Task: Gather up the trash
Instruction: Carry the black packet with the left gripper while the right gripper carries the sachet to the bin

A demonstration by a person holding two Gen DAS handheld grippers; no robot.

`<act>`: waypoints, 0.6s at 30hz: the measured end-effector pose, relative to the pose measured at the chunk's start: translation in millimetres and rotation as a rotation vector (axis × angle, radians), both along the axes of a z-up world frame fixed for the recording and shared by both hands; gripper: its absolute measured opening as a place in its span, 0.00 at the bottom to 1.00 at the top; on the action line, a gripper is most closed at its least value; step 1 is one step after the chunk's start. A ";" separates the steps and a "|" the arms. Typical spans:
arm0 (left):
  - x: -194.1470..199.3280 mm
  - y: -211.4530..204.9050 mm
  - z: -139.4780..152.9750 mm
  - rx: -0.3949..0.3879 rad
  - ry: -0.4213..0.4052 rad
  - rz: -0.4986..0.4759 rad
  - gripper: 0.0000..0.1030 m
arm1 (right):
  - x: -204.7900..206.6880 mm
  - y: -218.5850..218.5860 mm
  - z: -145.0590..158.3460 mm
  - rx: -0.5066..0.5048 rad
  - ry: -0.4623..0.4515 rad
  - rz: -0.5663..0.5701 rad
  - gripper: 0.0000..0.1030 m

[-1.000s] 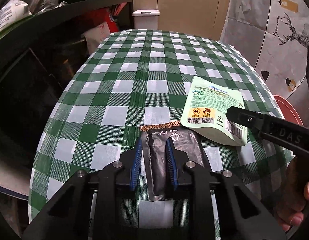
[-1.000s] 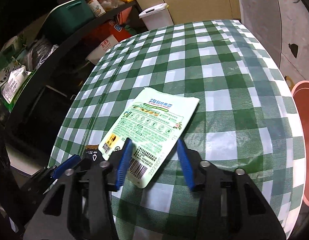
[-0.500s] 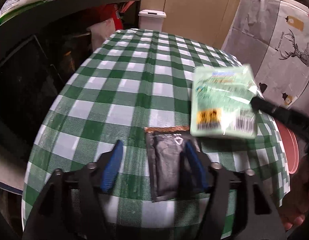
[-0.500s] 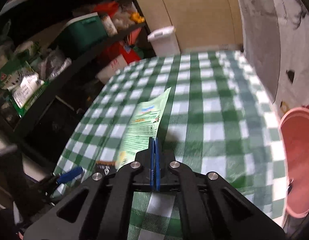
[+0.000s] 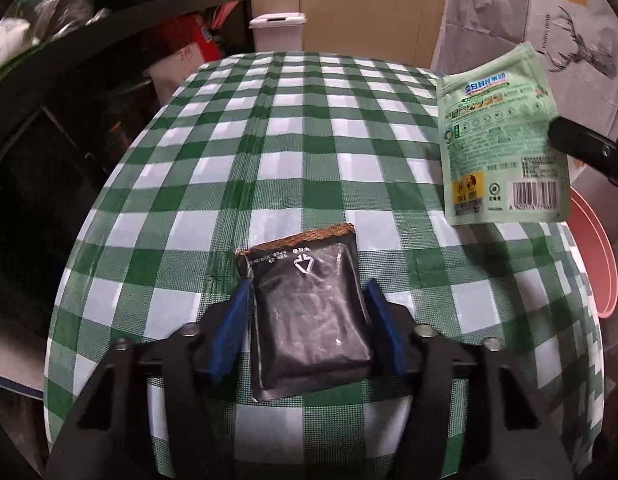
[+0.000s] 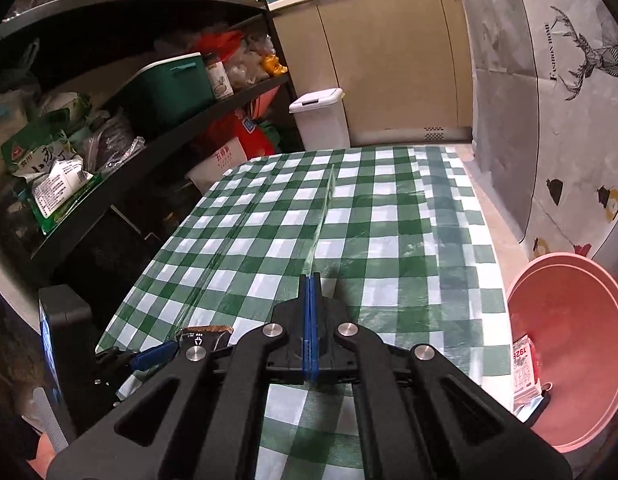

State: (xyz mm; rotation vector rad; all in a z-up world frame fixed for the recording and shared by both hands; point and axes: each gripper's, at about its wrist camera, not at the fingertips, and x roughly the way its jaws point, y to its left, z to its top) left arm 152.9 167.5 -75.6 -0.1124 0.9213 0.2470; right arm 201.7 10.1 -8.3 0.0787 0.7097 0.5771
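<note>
On the left, a dark shelf unit crammed with bags and a green box stands beside the worktop, which is covered in a green-and-white checked cloth. Near its close edge lies a black foil packet, flat on the cloth, its brown crimped end pointing away. The left gripper straddles it: the blue fingers have just been closing and now stand at the packet's two sides, though whether they press on it is unclear. Further right, the right gripper has its fingers clamped on a pale green pouch, held clear above the worktop and seen edge-on from its own camera. At the far right, beside the worktop's edge, sits a pink basin with a small printed packet inside.
</note>
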 end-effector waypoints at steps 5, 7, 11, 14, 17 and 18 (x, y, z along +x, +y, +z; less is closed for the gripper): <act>-4.6 2.5 5.0 0.007 -0.014 0.006 0.34 | -7.5 -4.1 6.8 -0.003 -0.018 -0.003 0.00; -6.1 5.6 10.1 -0.002 -0.025 0.011 0.33 | -11.5 -7.1 10.4 -0.006 -0.029 -0.002 0.00; -15.1 8.2 28.2 0.027 -0.087 0.051 0.38 | -17.2 -15.1 15.0 -0.008 -0.040 -0.006 0.00; -19.7 7.9 36.9 0.018 -0.115 0.052 0.37 | -19.8 -21.4 17.6 -0.011 -0.049 -0.016 0.00; -22.8 2.7 46.6 0.004 -0.147 0.035 0.36 | -22.4 -28.2 21.5 -0.016 -0.061 -0.028 0.00; -21.8 0.8 48.7 0.002 -0.153 0.029 0.36 | -23.7 -31.4 23.6 -0.020 -0.069 -0.035 0.00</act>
